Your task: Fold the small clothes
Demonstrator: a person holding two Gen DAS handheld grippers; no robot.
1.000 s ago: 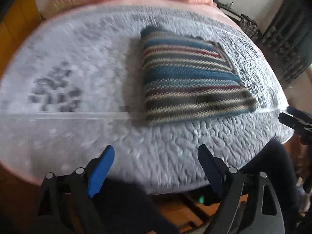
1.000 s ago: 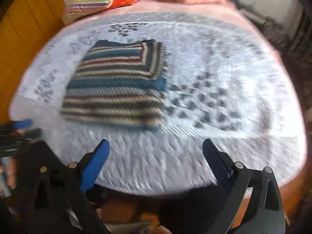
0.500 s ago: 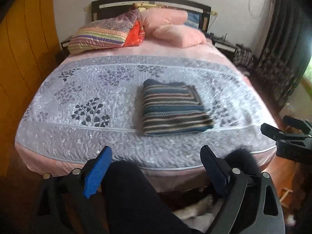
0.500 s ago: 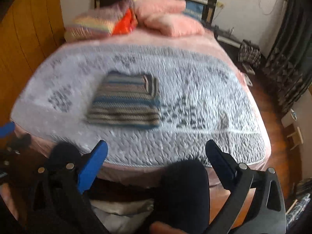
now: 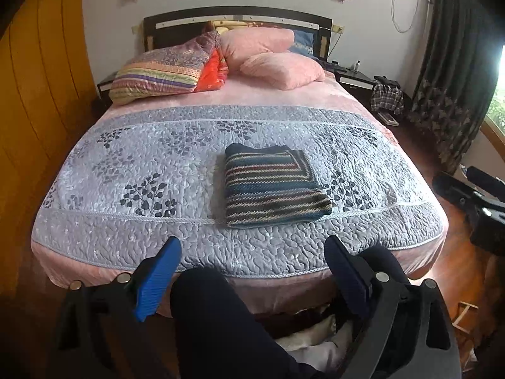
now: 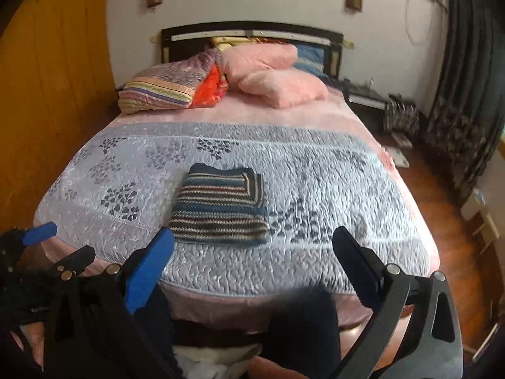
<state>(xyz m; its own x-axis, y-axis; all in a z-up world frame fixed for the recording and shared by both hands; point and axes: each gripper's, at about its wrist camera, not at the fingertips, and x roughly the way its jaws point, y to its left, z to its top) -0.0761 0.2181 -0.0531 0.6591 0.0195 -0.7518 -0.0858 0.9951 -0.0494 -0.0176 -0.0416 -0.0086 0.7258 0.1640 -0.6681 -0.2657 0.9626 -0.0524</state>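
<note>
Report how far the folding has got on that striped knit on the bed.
Done: the striped knit lies as a tidy folded rectangle, flat on the grey quilt near the foot of the bed. In hand: nothing; the left gripper and the right gripper are both open, empty and clear of the bed. Left: no other unfolded garment shows on the bed, so the folding looks finished.

Dark trouser legs [image 5: 221,322] hide the bed's [image 5: 94,246] near edge.

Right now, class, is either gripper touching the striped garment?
No: the folded striped garment lies alone on the quilt, both grippers open, short of it.
</note>
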